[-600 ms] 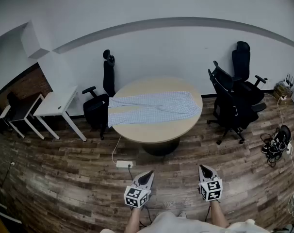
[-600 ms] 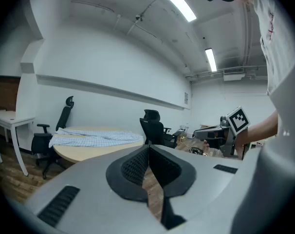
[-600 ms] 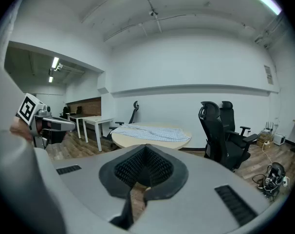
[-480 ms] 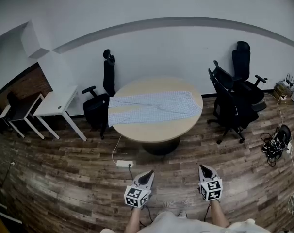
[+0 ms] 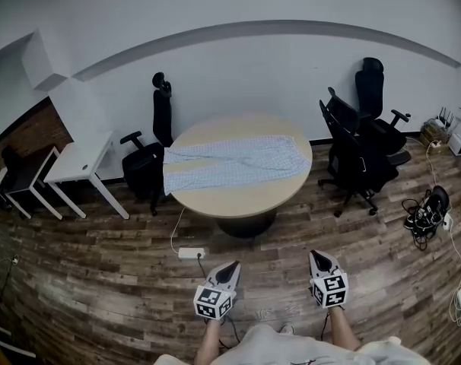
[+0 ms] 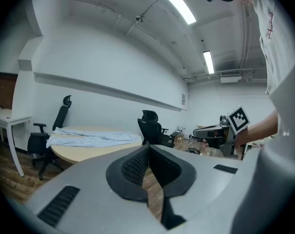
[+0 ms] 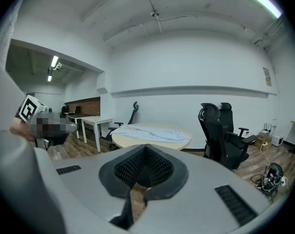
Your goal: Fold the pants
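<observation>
Light blue checked pants lie spread flat across the round beige table, legs toward the left; they also show as the pants in the left gripper view and the pants in the right gripper view. Both grippers are held well short of the table, over the wooden floor. My left gripper is shut with nothing in it, as is my right gripper. In each gripper view the black pads meet: left gripper, right gripper.
A black office chair stands at the table's left and two black chairs at its right. White desks stand far left. A power strip and cable lie on the floor before the table; cables and gear lie at right.
The head view has shifted slightly: the table and chairs sit a little higher and further left in the picture. Both grippers keep their places, still shut.
</observation>
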### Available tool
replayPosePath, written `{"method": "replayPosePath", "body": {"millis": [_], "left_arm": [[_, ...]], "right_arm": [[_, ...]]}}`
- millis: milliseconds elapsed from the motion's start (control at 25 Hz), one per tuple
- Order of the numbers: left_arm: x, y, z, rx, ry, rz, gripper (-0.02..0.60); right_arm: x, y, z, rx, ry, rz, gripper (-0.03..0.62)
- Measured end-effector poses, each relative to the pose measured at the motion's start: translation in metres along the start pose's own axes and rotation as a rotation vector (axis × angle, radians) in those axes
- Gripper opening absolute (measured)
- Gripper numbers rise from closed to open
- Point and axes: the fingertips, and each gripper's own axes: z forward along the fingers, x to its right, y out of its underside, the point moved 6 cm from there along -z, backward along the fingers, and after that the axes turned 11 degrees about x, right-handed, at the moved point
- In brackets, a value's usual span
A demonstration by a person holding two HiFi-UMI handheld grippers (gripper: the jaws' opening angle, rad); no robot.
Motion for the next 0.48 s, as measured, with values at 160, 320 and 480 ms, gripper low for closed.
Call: {"method": "replayPosePath", "body": {"millis": [160,320,480], "left_arm": [[-0.008,-0.001,0.004,0.003,0.027,-0.002,0.034],[-0.019,-0.003,0.009,0.008,0.058,0.005,0.034],[-0.033,-0.002,0.012,0.006,0.084,0.0,0.034]], "right_arm": [[-0.005,0.0,0.004,-0.004,0.019,-0.007,0.029],[-0.014,-0.001,0.011,-0.002,0.037,-0.017,0.029],[-0.026,0.0,0.02,-0.013,0.048,-0.023,0.029]]}}
